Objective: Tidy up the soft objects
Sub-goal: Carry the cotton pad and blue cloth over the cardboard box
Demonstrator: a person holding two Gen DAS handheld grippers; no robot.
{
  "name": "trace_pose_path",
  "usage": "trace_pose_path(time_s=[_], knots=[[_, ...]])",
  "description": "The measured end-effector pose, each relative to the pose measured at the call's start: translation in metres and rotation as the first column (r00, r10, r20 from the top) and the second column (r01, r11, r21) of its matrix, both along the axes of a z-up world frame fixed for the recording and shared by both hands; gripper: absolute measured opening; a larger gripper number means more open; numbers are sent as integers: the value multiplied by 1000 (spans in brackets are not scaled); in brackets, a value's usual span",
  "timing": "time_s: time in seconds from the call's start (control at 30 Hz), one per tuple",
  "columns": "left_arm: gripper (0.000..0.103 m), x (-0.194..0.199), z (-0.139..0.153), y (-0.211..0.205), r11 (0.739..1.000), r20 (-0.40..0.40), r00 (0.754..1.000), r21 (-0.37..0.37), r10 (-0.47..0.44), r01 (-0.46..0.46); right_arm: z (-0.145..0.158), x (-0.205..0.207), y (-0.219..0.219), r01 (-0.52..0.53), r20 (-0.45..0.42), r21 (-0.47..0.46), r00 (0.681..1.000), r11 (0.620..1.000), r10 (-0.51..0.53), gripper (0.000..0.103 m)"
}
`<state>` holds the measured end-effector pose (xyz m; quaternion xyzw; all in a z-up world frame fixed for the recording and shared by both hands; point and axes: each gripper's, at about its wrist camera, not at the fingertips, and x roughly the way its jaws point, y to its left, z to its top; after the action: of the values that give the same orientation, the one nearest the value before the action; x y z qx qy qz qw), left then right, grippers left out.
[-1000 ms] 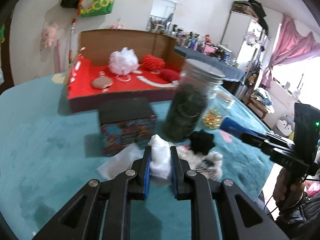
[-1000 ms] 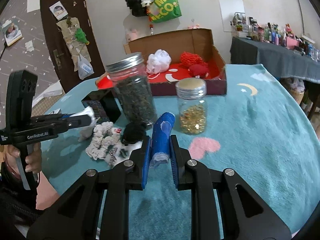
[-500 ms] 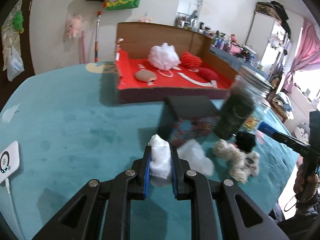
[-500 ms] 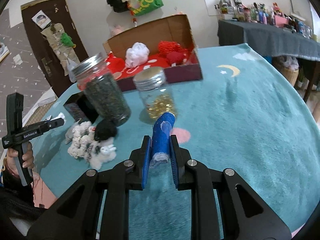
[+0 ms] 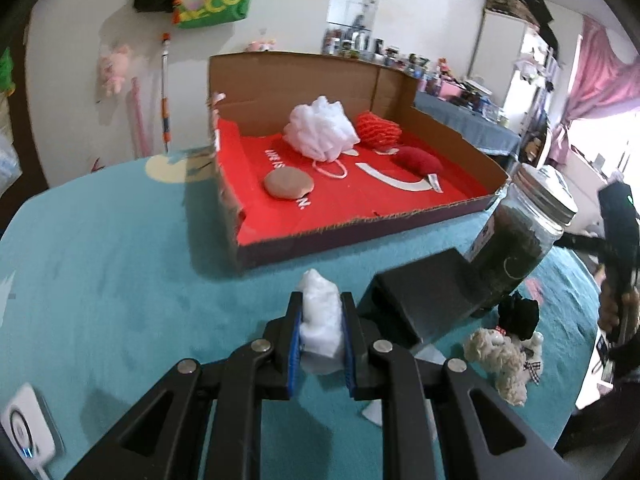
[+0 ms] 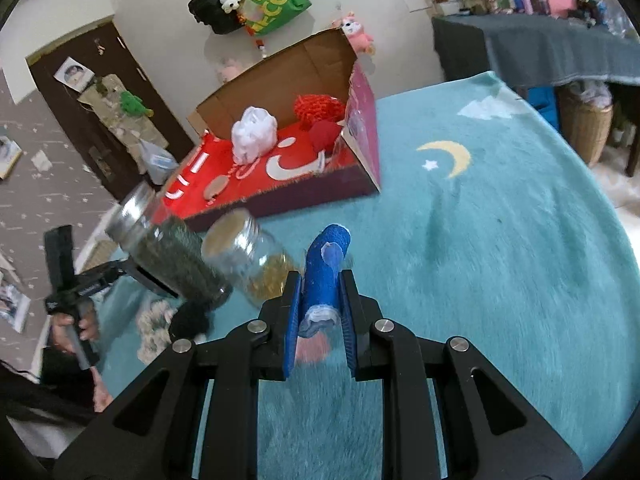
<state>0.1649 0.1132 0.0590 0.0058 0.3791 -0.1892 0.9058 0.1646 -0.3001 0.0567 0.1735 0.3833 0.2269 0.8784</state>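
My left gripper (image 5: 320, 320) is shut on a white soft wad (image 5: 320, 316), held above the teal table short of the open cardboard box (image 5: 360, 236) with a red floor. In the box lie a white mesh puff (image 5: 322, 129), a red knit puff (image 5: 378, 132), a dark red piece (image 5: 418, 161) and a tan pad (image 5: 289, 184). My right gripper (image 6: 319, 308) is shut on a rolled blue cloth (image 6: 325, 268), right of the jars, with the box (image 6: 360, 136) ahead on the left.
A dark box (image 5: 432, 300), a jar of dark leaves (image 5: 520, 236), a cream scrunchie (image 5: 500, 356) and a black soft piece (image 5: 518, 314) lie right of my left gripper. A jar of gold bits (image 6: 256, 256) stands by the leaf jar (image 6: 172, 252). A white device (image 5: 24, 432) lies at the left edge.
My left gripper has carried the white wad left and forward toward the box. My right gripper has lifted and moved forward with the blue cloth, past the jars.
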Motion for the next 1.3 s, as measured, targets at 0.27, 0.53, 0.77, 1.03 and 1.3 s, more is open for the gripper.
trace_pose_path(time_s=[0.27, 0.53, 0.77, 1.03, 1.3], knots=[[18, 22, 11, -5, 998, -1, 998, 4, -65, 65, 4, 40, -3, -84, -54, 65, 995, 994, 87, 18], [18, 37, 23, -16, 994, -5, 994, -15, -106, 106, 22, 59, 11, -174, -43, 89, 983, 981, 178, 18], [18, 63, 41, -39, 990, -14, 990, -27, -140, 140, 44, 78, 38, -239, -5, 37, 971, 970, 239, 18], [18, 117, 44, -77, 989, -108, 983, 1, -150, 151, 63, 121, 89, -278, -2, -122, 960, 953, 280, 18], [18, 167, 33, -117, 979, -201, 966, 91, -163, 184, 61, 183, 138, -314, -76, -311, 949, 897, 306, 18]])
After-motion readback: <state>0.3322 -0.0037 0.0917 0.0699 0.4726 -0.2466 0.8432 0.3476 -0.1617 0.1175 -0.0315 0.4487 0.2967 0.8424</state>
